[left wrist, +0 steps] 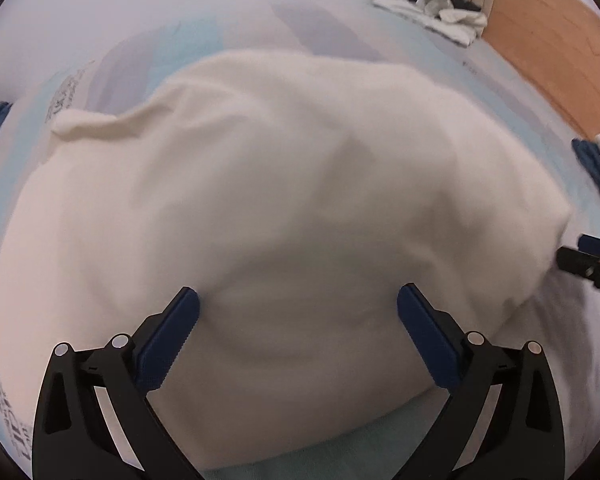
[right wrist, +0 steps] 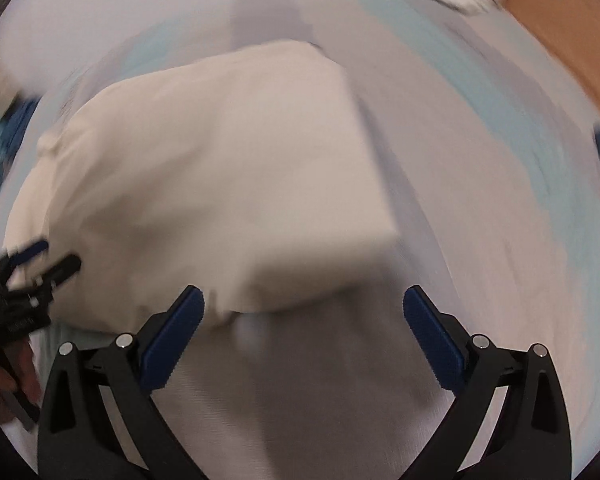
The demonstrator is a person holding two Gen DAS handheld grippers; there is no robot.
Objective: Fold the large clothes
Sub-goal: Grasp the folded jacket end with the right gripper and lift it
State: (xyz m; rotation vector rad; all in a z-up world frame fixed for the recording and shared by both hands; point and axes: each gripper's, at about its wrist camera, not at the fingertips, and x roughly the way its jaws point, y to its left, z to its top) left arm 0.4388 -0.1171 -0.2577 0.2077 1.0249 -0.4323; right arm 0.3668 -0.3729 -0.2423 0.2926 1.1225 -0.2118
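Here, close to the left camera, the left gripper (left wrist: 298, 312) has its two blue pads spread wide apart and nothing is pinched between them. Just past the pads lies the cream garment (left wrist: 292, 184), a big soft folded bundle that sits in the middle of the bed (left wrist: 500, 80), which has a pale sheet with light blue stripes. The right gripper (right wrist: 304, 312) is spread wide too and holds nothing; the near edge of the bundle lies between its pads, closer to the left one. A small flap of the cloth sticks out at the bundle's far left side. Each gripper shows in the other's camera beside the bundle, but they are too blurry to tell more. Farther off, at the far right corner of the bed, sits a pile of white clothes (left wrist: 432, 6). Beyond that is the wooden floor (left wrist: 560, 48).
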